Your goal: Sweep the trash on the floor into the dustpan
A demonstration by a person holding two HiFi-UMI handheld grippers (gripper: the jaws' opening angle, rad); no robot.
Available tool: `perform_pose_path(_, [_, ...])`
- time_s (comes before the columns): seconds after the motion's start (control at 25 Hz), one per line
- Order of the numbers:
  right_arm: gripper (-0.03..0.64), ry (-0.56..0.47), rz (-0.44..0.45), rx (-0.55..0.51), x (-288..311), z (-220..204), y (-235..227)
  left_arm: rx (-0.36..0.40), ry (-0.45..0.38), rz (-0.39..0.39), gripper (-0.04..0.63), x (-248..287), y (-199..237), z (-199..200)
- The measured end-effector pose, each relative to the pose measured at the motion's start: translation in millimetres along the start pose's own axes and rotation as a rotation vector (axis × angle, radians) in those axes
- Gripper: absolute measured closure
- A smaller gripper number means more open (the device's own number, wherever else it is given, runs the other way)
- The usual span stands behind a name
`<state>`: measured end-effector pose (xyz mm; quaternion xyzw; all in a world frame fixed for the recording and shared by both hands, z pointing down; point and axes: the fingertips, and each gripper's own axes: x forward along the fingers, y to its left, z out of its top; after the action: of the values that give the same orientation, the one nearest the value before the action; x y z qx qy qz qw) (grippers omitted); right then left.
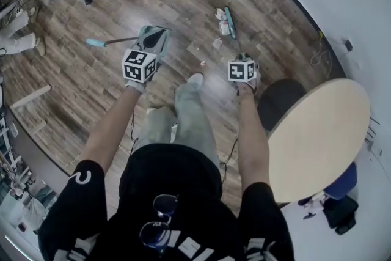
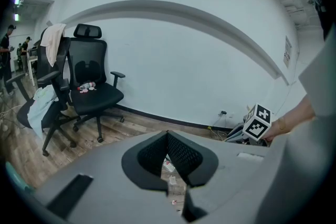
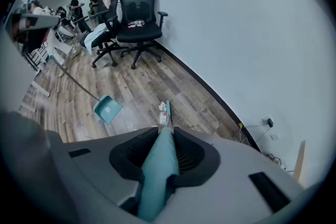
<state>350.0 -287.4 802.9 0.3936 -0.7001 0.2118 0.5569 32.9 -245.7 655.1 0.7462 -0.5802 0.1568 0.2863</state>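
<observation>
The right gripper [image 3: 160, 157] is clamping the teal broom handle [image 3: 156, 176], with its jaws pressing in from both sides. The handle is running straight out ahead to the broom head [image 3: 167, 112], which is resting on the wood floor [image 3: 131, 86]. The trash [image 3: 161, 113], a small cluster of white paper and wrapper scraps, is lying right against the left side of the broom head, near the dark baseboard of the white wall. In the head view a few loose scraps [image 1: 217, 43] are trailing away from that pile toward the person's feet, one tiny red one among them.

The left gripper [image 2: 170, 168] is carrying nothing. Its jaws are standing a narrow gap apart, and only floor and a few scraps are showing through the gap. It is pointing toward the wall, and the marker cube [image 2: 257, 122] of the right gripper is showing off to its right.

The dustpan [image 3: 107, 110], also teal, is sitting on the floor to the left of the trash and well apart from it. Its long handle is slanting away and ending in a handle grip [image 1: 94, 42]. Inside the pan a small pale patch is showing, and I can't tell whether it's a scrap or a label. The pile itself is lying on the floor outside the pan.

Over by the wall, a black office chair [image 2: 89, 86] is holding a bottle and some small red-and-white bits [image 2: 85, 86] on its seat.
</observation>
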Motion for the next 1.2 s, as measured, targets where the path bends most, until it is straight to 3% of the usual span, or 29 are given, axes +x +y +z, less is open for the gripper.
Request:
perform_pose_path(0.36, [0.532, 0.009, 0.023, -0.176, -4, 11, 41, -0.033, -0.014, 0.049, 0.598, -30, 25, -13])
perform_pose_path(0.76, [0.532, 0.013, 0.059, -0.23, -15, 5, 86, -0.059, -0.029, 0.078, 0.598, -66, 52, -27])
perform_pose_path(1.2, [0.532, 0.038, 0.058, -0.236, -36, -15, 185, -0.066, -0.025, 0.061, 0.598, -131, 110, -64])
